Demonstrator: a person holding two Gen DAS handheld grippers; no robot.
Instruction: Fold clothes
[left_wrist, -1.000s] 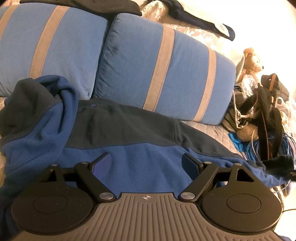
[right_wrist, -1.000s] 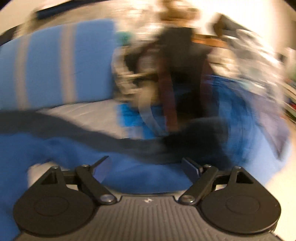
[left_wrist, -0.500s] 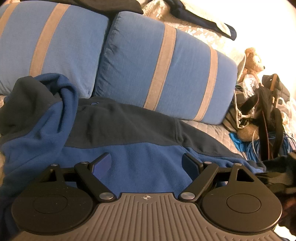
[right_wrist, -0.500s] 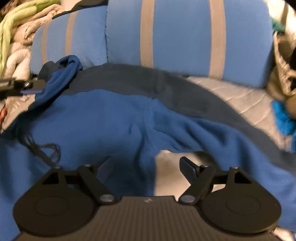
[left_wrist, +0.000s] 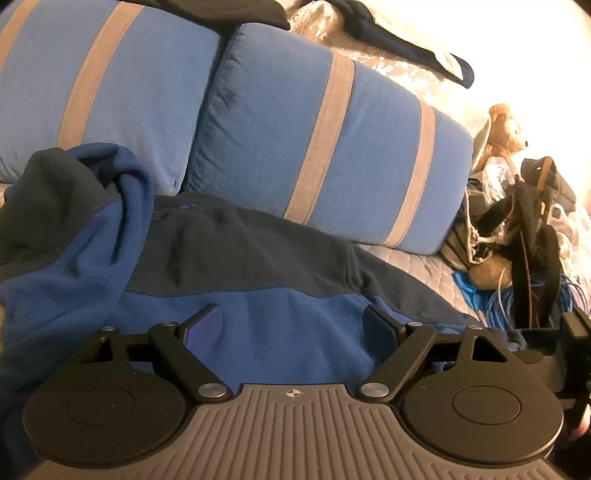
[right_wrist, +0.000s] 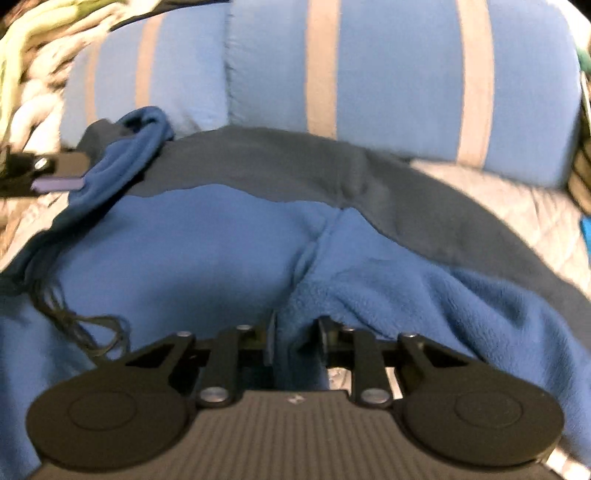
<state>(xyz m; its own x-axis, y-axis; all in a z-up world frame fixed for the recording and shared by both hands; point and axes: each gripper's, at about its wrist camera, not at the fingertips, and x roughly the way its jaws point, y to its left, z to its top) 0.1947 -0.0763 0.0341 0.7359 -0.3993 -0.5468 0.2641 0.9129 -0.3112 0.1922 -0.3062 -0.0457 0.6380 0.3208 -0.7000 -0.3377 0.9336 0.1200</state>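
Blue fleece top lies spread on the sofa, below the striped cushions, navy yoke toward them. Soft, light, limp, grippy pile; it will sag and drag when lifted, so I'd take hems and seams, not mid-panel. Left of the cushions' middle: bunched sleeve or hood. My left gripper hangs over the chest, jaws wide, nothing in them. My right gripper, further right at the underarm seam, jaws have just closed, pinching a fleece fold.

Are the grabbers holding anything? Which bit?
The right hand-held gripper has just closed on a bunched fold of the blue fleece, near where sleeve meets body. The left hand-held gripper is open, holding nothing.
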